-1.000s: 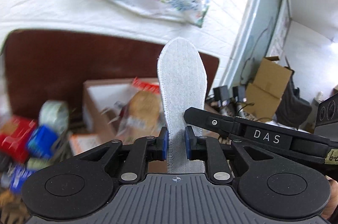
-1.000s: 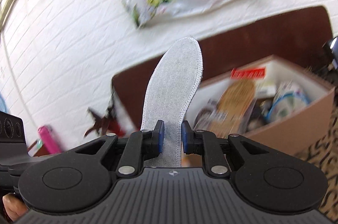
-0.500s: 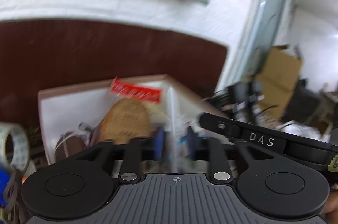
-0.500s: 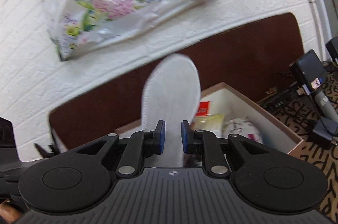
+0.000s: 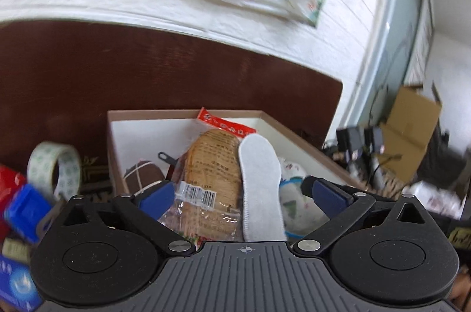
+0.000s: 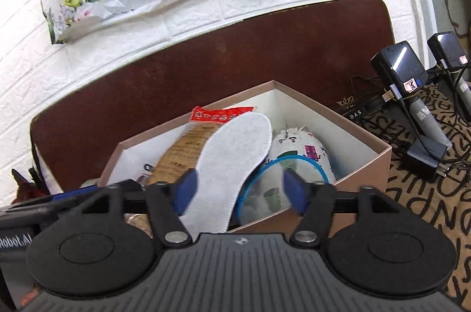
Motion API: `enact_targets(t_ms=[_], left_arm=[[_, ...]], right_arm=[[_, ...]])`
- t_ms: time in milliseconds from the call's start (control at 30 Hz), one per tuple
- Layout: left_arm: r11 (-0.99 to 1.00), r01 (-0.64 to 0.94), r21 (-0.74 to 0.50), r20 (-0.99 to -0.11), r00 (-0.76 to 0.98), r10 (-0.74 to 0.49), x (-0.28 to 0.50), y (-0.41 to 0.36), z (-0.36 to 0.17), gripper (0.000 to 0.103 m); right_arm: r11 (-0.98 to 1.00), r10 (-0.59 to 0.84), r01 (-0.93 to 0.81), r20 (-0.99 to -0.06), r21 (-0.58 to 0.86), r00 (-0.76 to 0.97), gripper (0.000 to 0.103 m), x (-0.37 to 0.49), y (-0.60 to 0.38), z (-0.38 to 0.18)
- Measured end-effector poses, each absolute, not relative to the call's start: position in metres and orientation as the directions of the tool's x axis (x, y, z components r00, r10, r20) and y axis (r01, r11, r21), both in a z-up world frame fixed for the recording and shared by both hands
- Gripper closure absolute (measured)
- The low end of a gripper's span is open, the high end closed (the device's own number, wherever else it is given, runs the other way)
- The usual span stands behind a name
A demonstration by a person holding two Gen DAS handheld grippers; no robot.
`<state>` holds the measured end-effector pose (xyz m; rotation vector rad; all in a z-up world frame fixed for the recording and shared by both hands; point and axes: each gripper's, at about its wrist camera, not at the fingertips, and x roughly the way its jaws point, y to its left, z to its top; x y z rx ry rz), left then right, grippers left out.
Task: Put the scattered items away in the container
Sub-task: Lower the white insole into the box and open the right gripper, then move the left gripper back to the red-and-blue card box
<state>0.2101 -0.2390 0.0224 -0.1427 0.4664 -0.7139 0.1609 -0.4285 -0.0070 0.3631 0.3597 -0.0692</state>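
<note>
Both grippers, left gripper point(image 5: 240, 198) and right gripper point(image 6: 240, 189), have just sprung apart, gripping nothing; a white insole point(image 6: 232, 162) lies in the cardboard box point(image 6: 365, 164). Patterned cloth point(image 6: 426, 194) covers the surface, against a white brick wall point(image 6: 206, 14).

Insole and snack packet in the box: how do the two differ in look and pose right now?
The insole is plain grey felt with a stitched edge; the snack packet is clear plastic with a red header, printed text and a barcode. The insole lies on top, leaning across the packet and a patterned pouch; the packet lies underneath, partly covered. Both are elongated and rest inside the cardboard box, free of either gripper.
</note>
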Motion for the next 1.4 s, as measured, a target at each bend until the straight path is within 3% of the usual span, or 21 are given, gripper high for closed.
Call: enact_targets(t_ms=[100, 233, 400, 633, 867, 1067, 1233, 1400], left_arm=[[0.755, 0.570, -0.324, -0.349, 0.670, -0.655, 0.196, -0.222, 0.029, 0.000], [0.759, 0.557, -0.337, -0.303, 0.700, -0.647, 0.165, -0.195, 0.028, 0.000], [0.760, 0.518, -0.393, -0.356, 0.676, -0.645, 0.135, -0.157, 0.012, 0.000], [0.823, 0.430, -0.371, -0.413, 0.718, -0.561, 0.086, -0.099, -0.016, 0.000], [0.911, 0.267, -0.314, -0.489, 0.777, -0.396, 0.043, -0.029, -0.042, 0.000], [0.927, 0.122, -0.355, -0.534, 0.788, -0.308, 0.030, 0.026, -0.055, 0.000], [0.936, 0.071, -0.345, -0.521, 0.815, -0.254, 0.030, 0.052, -0.055, 0.000], [0.936, 0.063, -0.346, -0.496, 0.834, -0.240, 0.050, 0.084, -0.051, 0.000]], right_arm=[[0.925, -0.023, 0.149, -0.340, 0.349, 0.940, 0.001, 0.144, -0.429, 0.003], [0.931, 0.034, 0.086, -0.319, 0.354, 0.947, 0.001, 0.122, -0.416, 0.014], [0.938, 0.093, 0.022, -0.310, 0.347, 0.946, 0.001, 0.093, -0.388, 0.020], [0.921, 0.208, -0.070, -0.332, 0.383, 0.920, 0.001, 0.059, -0.343, 0.003], [0.867, 0.366, -0.132, -0.433, 0.480, 0.824, 0.001, 0.043, -0.294, -0.028], [0.849, 0.446, -0.143, -0.545, 0.508, 0.710, 0.001, 0.039, -0.248, -0.049], [0.900, 0.395, -0.155, -0.609, 0.408, 0.688, 0.001, 0.028, -0.209, -0.051], [0.930, 0.366, -0.270, -0.595, 0.248, 0.715, 0.001, 0.020, -0.171, -0.052]])
